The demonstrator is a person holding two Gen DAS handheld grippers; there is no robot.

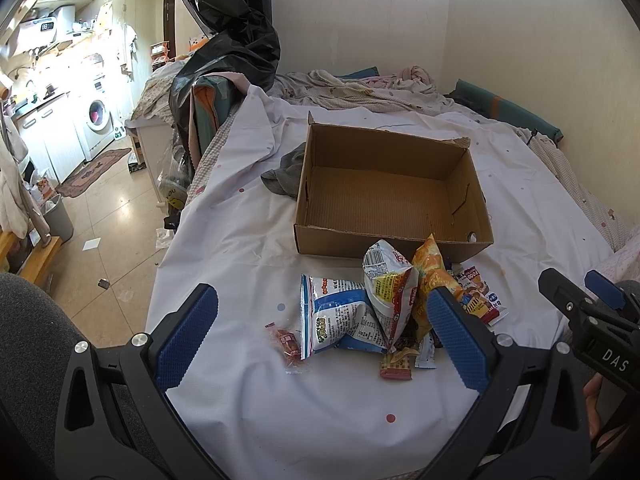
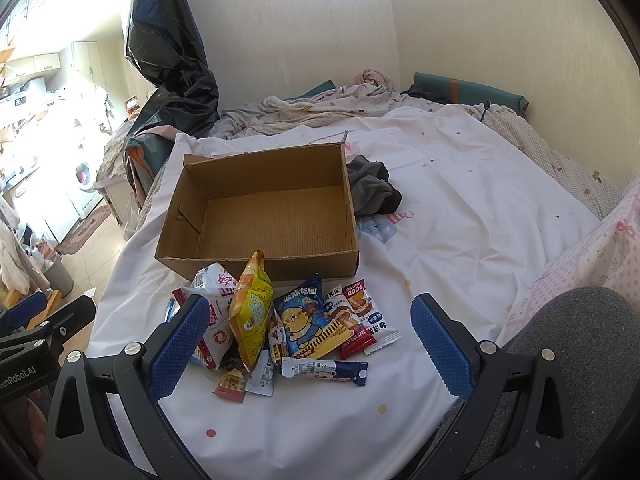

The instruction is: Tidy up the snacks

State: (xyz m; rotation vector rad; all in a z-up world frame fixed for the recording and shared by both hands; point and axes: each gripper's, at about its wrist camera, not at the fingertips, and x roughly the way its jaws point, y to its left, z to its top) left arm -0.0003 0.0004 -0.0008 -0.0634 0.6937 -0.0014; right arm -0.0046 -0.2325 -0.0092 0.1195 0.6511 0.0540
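An empty brown cardboard box (image 1: 384, 200) (image 2: 272, 220) sits on the white dotted bedsheet. Just in front of it lies a pile of snack packets: a yellow-orange bag (image 2: 250, 312) (image 1: 434, 276), a white-and-blue bag (image 1: 340, 316), a white-and-red bag (image 1: 390, 292) (image 2: 214, 292), a blue cartoon packet (image 2: 308, 320), a red rice-cake packet (image 2: 360, 312) and small sweets (image 1: 286, 342). My left gripper (image 1: 324, 332) hangs open above the near side of the pile, holding nothing. My right gripper (image 2: 310, 338) is open too, straddling the pile from the near side.
A grey cloth (image 2: 372, 190) (image 1: 286, 174) lies beside the box. Crumpled bedding and a teal cushion (image 1: 508, 110) line the wall. A black plastic sheet (image 1: 232, 28) hangs at the bed's far left corner. Left of the bed the floor drops away toward a kitchen with a washing machine (image 1: 96, 118).
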